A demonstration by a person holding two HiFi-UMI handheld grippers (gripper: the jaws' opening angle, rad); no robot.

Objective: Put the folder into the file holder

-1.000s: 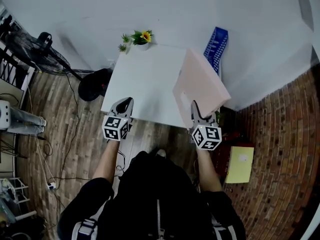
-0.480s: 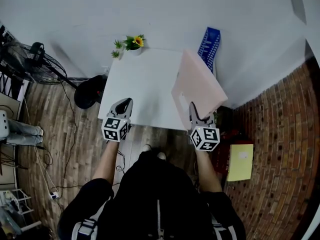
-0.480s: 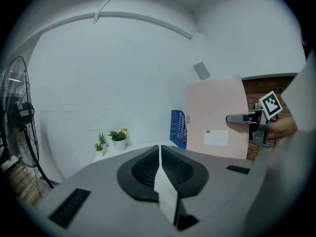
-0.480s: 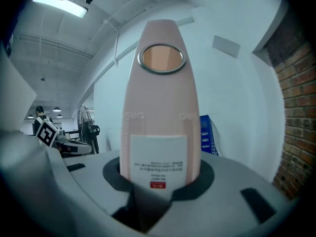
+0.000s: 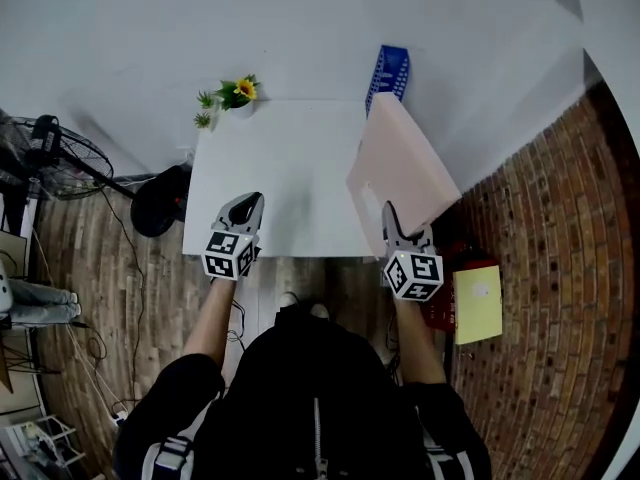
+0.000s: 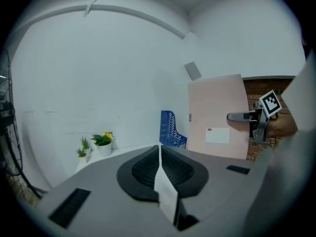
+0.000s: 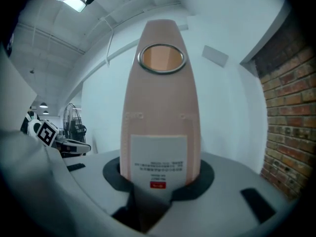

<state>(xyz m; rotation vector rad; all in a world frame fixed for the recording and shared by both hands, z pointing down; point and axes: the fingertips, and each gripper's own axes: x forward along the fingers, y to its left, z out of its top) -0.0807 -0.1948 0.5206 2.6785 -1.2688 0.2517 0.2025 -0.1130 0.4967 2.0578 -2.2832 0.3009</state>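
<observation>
The right claw [image 5: 392, 213] is clamped on the lower end of a pale pink cardboard lever-arch folder [image 5: 405, 168]. It holds the folder in the air, tilted, over the right edge of the white rectangular bench [image 5: 280, 188]. The left claw [image 5: 248, 205] hangs over the bench's near edge, well to the left of the right claw, with its jaws pressed together on nothing.

Beyond the right claw, past the folder's far end, a blue perforated plastic file holder [image 5: 388, 73] stands at the bench's far edge against the white wall. Ahead of the left claw, at the far left corner, stand small white-potted plants, one with a yellow flower [image 5: 232, 95]. Left of the left claw a black pedestal fan [image 5: 60, 158] stands on the wooden floor. Right of the right claw, by the red brick wall [image 5: 560, 268], a flat yellow rectangular thing [image 5: 478, 303] lies on the floor.

In the right gripper view the folder [image 7: 160, 112] fills the middle: its spine, with a metal-rimmed finger hole and a white label, sits between the jaws of the right claw [image 7: 159, 179]. The file holder is not seen there.

The left gripper view shows the left claw [image 6: 159, 154] closed. It also shows the file holder [image 6: 170, 127] just left of the folder's [image 6: 217, 117] broad side, the right claw [image 6: 242, 116] gripping it, and the potted plants [image 6: 102, 142].
</observation>
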